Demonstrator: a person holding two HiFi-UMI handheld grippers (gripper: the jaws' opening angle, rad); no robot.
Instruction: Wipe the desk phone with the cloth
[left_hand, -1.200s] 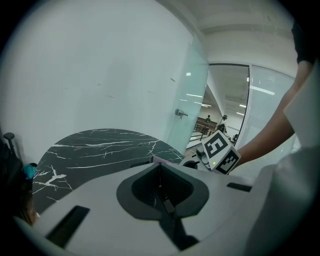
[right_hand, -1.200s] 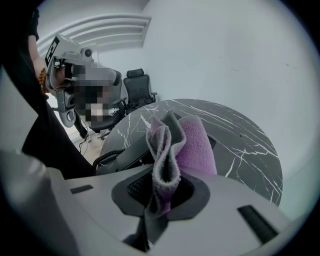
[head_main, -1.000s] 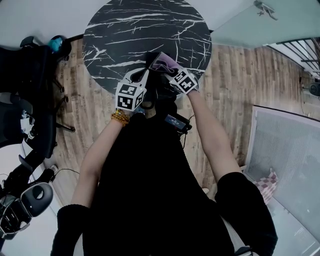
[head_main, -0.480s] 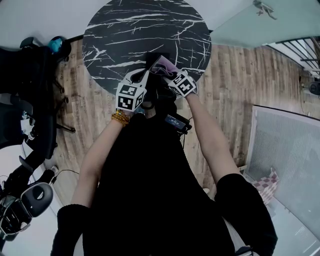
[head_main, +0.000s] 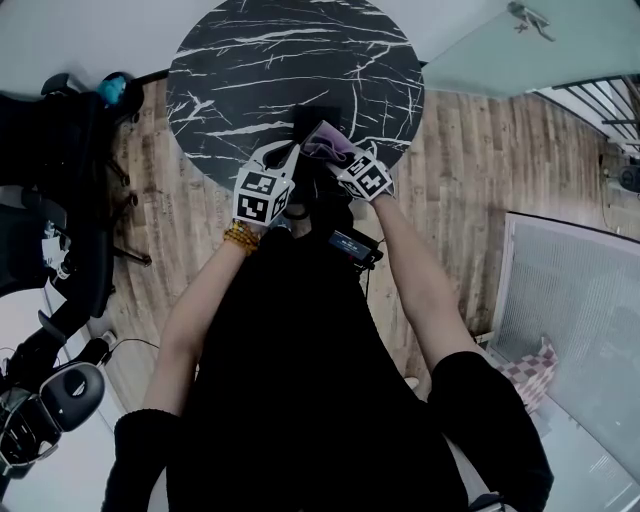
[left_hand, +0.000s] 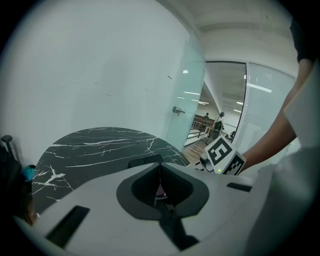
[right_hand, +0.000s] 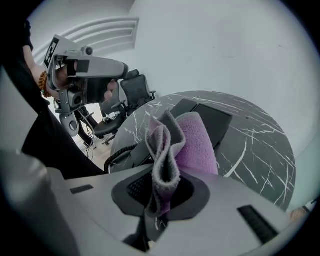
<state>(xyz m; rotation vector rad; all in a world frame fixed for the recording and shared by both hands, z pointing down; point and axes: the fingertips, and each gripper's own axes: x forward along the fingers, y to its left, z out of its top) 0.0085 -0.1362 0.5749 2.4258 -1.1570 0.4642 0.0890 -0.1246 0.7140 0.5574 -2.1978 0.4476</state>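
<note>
Right tool (right_hand: 161, 192) drew back slightly, pinching cloth (right_hand: 195, 145) | left tool (left_hand: 160, 186) pressed together, unmoved

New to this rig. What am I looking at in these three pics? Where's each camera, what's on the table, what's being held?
There is no robot here. A person in black holds a hand-held gripper with two jaws in each hand. The top-down picture comes from a camera on the person's head. The other two come from cameras riding on each gripper, looking along its jaws. The cubes with square markers are part of the grippers. On the round black marble table lies a dark desk phone. The right gripper is shut on a purple and grey cloth, close to the phone. The left gripper has its jaws together and looks empty.
</note>
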